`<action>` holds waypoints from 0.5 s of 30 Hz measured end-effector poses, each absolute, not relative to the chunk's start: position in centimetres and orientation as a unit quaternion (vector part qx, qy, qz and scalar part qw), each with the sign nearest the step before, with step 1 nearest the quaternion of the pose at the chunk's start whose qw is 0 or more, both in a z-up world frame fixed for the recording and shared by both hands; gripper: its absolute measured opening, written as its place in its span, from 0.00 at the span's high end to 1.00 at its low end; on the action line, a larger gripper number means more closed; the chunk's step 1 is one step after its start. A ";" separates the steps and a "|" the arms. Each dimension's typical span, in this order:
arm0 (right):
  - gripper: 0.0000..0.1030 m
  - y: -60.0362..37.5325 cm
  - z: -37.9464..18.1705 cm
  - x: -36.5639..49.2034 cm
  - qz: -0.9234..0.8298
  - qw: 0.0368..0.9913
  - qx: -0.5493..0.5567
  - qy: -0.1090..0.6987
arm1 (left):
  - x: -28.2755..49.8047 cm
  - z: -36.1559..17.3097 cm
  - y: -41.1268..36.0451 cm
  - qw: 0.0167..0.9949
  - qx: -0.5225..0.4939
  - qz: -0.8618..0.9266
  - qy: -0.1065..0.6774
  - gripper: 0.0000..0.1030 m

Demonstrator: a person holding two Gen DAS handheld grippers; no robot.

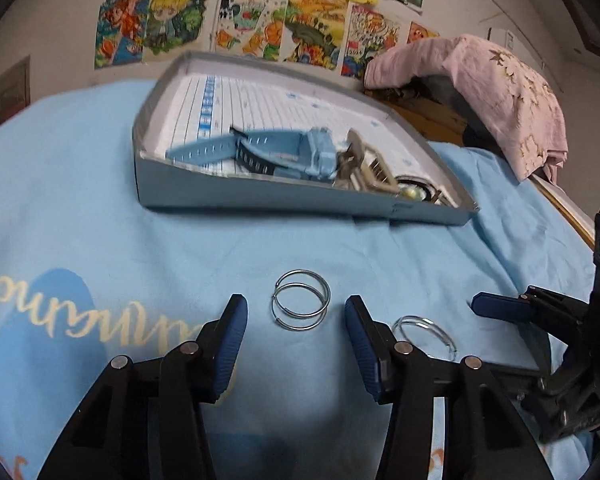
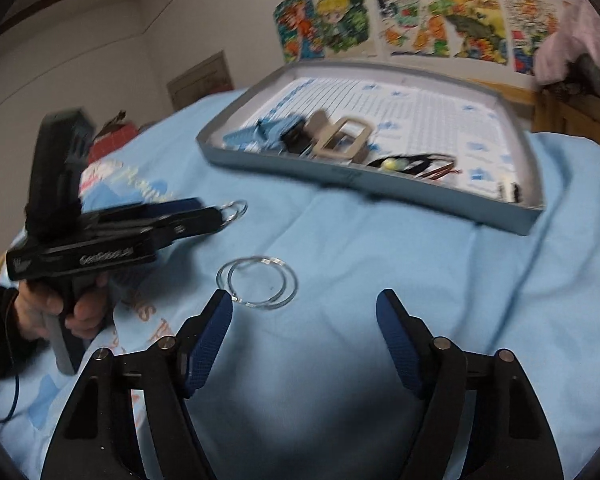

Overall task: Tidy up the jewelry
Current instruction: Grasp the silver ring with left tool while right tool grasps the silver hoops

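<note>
both tongs spread, left tongs (image 1: 296,306) flanking silver hoops (image 1: 301,300), right tongs (image 2: 305,300) beside clear hoops (image 2: 257,282)

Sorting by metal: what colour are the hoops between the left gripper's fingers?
Silver, thin metal hoops; clearest in the left wrist view.

the left gripper (image 1: 296,312) is hovering low with its blue-padded fingers (image 1: 230,344) spread wide apart and nothing between the pads — seen from the right wrist view, it is reaching in level from the left side, gripped from below by the left hand (image 2: 60,312) in a dark sleeve. the right gripper (image 2: 305,300) is likewise standing wide open, its fingers (image 2: 210,340) angling forward and down — in the left wrist view its body is showing at the right edge.
</note>
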State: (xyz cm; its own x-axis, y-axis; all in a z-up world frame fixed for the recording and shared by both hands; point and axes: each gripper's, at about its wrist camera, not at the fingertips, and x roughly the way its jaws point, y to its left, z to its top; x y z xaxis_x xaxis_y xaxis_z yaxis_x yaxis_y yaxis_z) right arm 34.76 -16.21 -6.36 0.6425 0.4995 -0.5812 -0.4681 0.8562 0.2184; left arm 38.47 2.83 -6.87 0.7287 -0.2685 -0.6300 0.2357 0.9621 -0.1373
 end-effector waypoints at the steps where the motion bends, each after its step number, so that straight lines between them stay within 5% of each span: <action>1: 0.33 -15.9 -6.4 34.7 0.270 0.904 0.019 0.330 | 38.6 -7.2 2.8 0.928 -0.022 -0.133 0.347 0.53; 6: 0.33 -14.3 -6.5 34.9 0.281 0.900 0.003 0.332 | 38.7 -7.6 2.7 0.927 -0.023 -0.132 0.350 0.53; 11: 0.33 -12.9 -6.3 35.2 0.290 0.897 -0.011 0.332 | 39.5 -8.0 2.9 0.926 -0.031 -0.123 0.356 0.64; 15: 0.44 -12.4 -6.5 35.8 0.291 0.895 -0.016 0.337 | 39.6 -8.3 3.1 0.925 -0.036 -0.121 0.357 0.69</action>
